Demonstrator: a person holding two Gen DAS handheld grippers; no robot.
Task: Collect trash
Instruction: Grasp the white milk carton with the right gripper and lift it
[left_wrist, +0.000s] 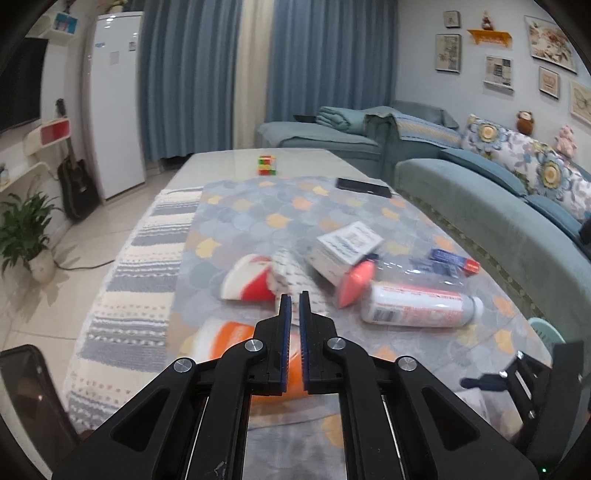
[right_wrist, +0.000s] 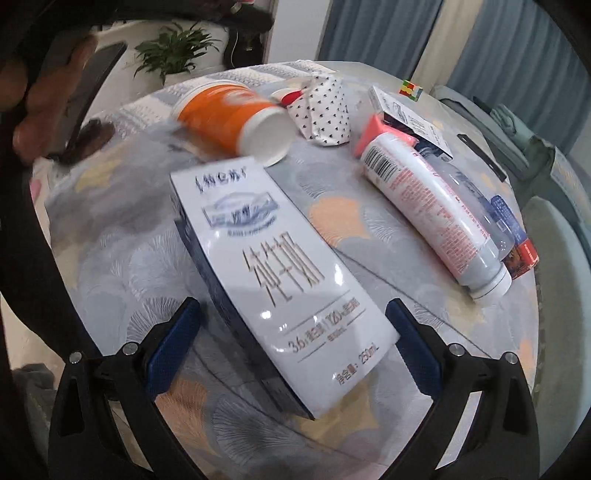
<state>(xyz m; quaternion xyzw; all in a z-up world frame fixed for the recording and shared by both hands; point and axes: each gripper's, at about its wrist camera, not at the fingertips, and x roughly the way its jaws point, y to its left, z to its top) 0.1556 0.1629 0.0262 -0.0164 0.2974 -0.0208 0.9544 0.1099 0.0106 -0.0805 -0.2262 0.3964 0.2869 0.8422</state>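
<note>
**Right jaws straddle the milk carton; left jaws nearly together, empty**

The right gripper (right_wrist: 293, 314) has its jaws spread wide, one blue pad on each side of the white milk carton (right_wrist: 273, 266), which lies flat on the table (right_wrist: 369, 236). The left pad stands clear of the carton; the right pad sits just beside its near corner, and whether it touches cannot be told.

Beyond those jaws lies an orange paper cup (right_wrist: 231, 114) on its side, and past it a crumpled dotted paper cup (right_wrist: 325, 110). To the right of the jaws lies a white bottle (right_wrist: 432, 210) with a pink pouch (right_wrist: 376, 133) at its far end.

The left gripper (left_wrist: 294, 299) has its jaws almost together with nothing between them. The orange cup (left_wrist: 236, 336) lies just beneath them; a red-and-white cup (left_wrist: 249, 278) lies just ahead to the left.
</note>
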